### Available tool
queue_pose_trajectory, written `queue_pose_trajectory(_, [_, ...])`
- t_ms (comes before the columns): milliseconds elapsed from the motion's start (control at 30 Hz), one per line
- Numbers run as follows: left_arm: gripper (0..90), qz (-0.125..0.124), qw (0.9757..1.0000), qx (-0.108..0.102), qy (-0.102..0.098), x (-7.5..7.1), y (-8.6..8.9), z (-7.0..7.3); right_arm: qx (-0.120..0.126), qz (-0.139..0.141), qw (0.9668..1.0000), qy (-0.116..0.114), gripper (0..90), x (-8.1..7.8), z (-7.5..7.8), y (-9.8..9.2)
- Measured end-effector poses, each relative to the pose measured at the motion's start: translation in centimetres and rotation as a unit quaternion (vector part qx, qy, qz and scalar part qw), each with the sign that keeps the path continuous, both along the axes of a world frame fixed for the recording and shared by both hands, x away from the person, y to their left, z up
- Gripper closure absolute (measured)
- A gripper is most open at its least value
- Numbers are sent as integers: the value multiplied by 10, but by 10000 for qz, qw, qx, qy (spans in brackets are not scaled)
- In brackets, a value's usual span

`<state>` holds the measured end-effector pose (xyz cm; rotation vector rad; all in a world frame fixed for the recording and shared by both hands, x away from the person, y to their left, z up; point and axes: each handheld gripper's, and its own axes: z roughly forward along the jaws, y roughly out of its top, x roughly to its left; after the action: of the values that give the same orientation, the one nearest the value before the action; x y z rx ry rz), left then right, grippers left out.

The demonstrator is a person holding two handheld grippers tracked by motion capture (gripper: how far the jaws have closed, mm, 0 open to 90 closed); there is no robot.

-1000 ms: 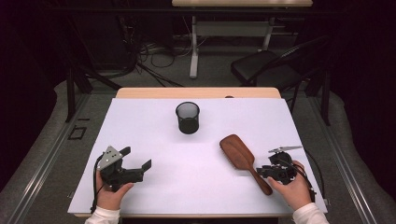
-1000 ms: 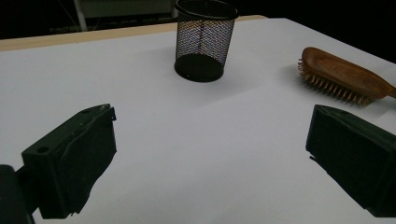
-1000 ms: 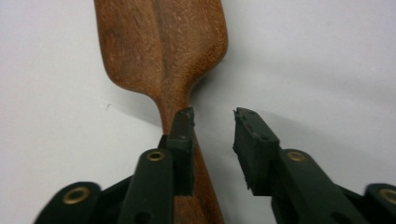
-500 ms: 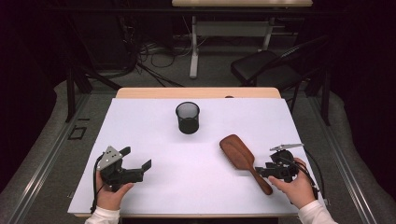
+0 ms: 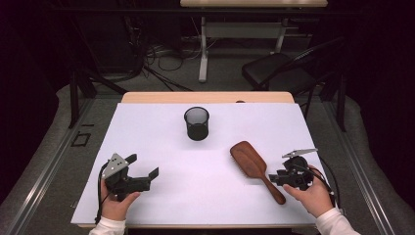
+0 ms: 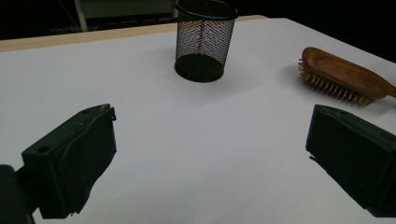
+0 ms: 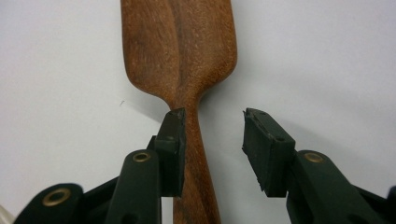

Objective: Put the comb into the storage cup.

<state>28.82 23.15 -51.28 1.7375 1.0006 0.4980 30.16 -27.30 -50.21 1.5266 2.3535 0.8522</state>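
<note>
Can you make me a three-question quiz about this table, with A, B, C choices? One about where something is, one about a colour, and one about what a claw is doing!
1. Where does the mesh cup stand?
A. at the middle of the table, toward its far side
B. right beside the left claw
C. on top of the hairbrush

2. What colour is the hairbrush?
A. blue
B. brown
C. white

3. How are the jaws of the right claw set?
A. around the cup's rim
B. on either side of the brush handle, with a gap on one side
C. squeezed shut on nothing

Answers:
1 A: in the high view the cup stands alone, far from both claws.
2 B: it is wood-brown.
3 B: the right gripper view shows the handle between the jaws, one jaw apart from it.
</note>
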Motion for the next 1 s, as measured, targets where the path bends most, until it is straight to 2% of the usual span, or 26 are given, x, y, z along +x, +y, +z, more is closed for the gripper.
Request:
queue_pose_trajectory(100, [17,2,10000,2,4,0,0,0,-73,85,9999,3,580,-1,2,1])
queue_pose_trajectory(133, [17,7,10000,-5,6,0,0,0,-120,129,9998,-10,536,-1,3,2])
queue_pose_trajectory(233, [17,8,10000,-3,7,0,0,0,-191,209,9996,-79,502,0,2,2])
queue_pose_trajectory(267, [17,13,10000,7,6,0,0,0,-214,255,9993,-140,449,0,2,2])
queue_pose_trajectory(300, [16,13,10000,7,6,0,0,0,-214,255,9993,-140,449,0,2,2])
queue_pose_trajectory(333, [16,9,10000,11,0,0,-1,0,-239,405,9985,-264,426,0,1,3])
queue_pose_trajectory(433, [17,4,10000,10,5,0,-1,0,-262,402,9985,-256,401,0,3,4])
queue_pose_trajectory(533, [17,6,10000,7,7,0,-1,0,-459,523,9970,-326,371,0,8,7])
queue_pose_trajectory(567, [17,6,10000,7,7,0,-1,0,-459,523,9970,-326,371,0,8,7])
queue_pose_trajectory(633, [16,11,10000,12,0,0,-1,0,-522,563,9966,-291,357,1,9,7])
queue_pose_trajectory(667, [17,4,10000,19,5,0,-1,0,-536,502,9971,-202,306,2,11,8])
queue_pose_trajectory(767, [16,5,10000,22,5,0,-1,0,-611,548,9965,-148,255,4,11,7])
queue_pose_trajectory(800, [16,3,10000,21,5,0,-1,0,-688,524,9962,-72,203,5,12,7])
queue_pose_trajectory(833, [16,2,10000,21,6,0,-1,0,-688,524,9962,-72,203,5,12,7])
queue_pose_trajectory(867, [17,8,10000,22,6,0,-1,0,-758,542,9956,-19,146,6,13,7])
queue_pose_trajectory(1000, [17,7,10000,19,3,0,-1,0,-666,496,9965,19,122,8,15,7])
